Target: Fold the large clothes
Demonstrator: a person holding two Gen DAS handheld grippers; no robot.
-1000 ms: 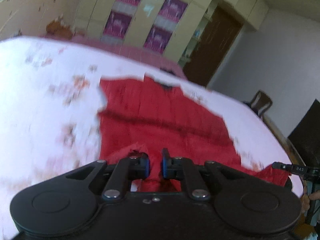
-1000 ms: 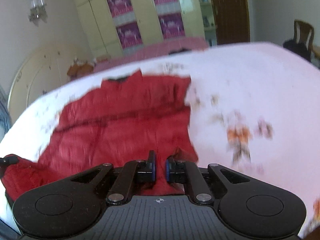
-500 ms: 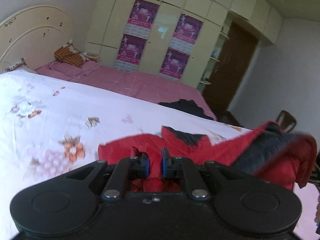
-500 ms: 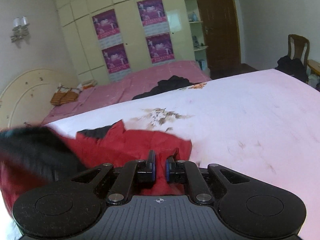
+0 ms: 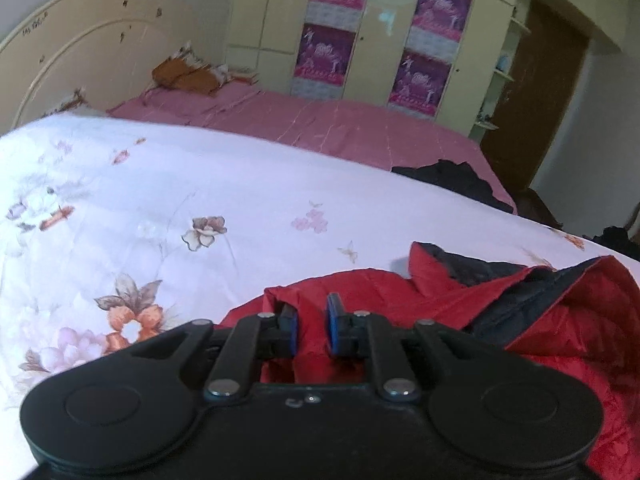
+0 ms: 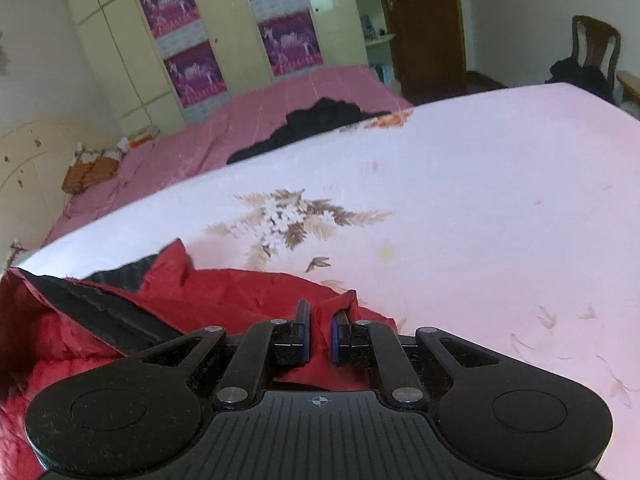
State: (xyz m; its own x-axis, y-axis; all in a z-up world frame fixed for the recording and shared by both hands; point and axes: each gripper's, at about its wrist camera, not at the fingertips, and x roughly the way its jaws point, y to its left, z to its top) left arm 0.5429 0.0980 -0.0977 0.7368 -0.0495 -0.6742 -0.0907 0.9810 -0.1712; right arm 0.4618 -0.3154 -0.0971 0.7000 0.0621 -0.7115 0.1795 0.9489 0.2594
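A red quilted jacket (image 5: 560,320) with a dark lining (image 5: 480,268) lies folded over itself on the white floral bedspread (image 5: 200,200). My left gripper (image 5: 312,320) sits low over the jacket's left end. Its jaws are opening, and red cloth still fills the narrow gap between the blue pads. In the right wrist view the jacket (image 6: 220,292) lies left of and under my right gripper (image 6: 320,324), which is shut on a raised red edge. The turned-up lining (image 6: 100,312) shows at the left.
Beyond the bedspread (image 6: 480,200) lies a pink bed (image 5: 340,124) with a black garment (image 6: 320,120) on it and cushions (image 5: 188,76) by the headboard. Wardrobe doors with purple posters (image 5: 328,52) stand behind, with a brown door (image 5: 548,80) to their right. A wooden chair (image 6: 592,48) stands at the far right.
Both grippers have carried the jacket's near edge forward over the spread jacket and lowered it, so the jacket is now doubled over. The left jaws stand slightly wider apart.
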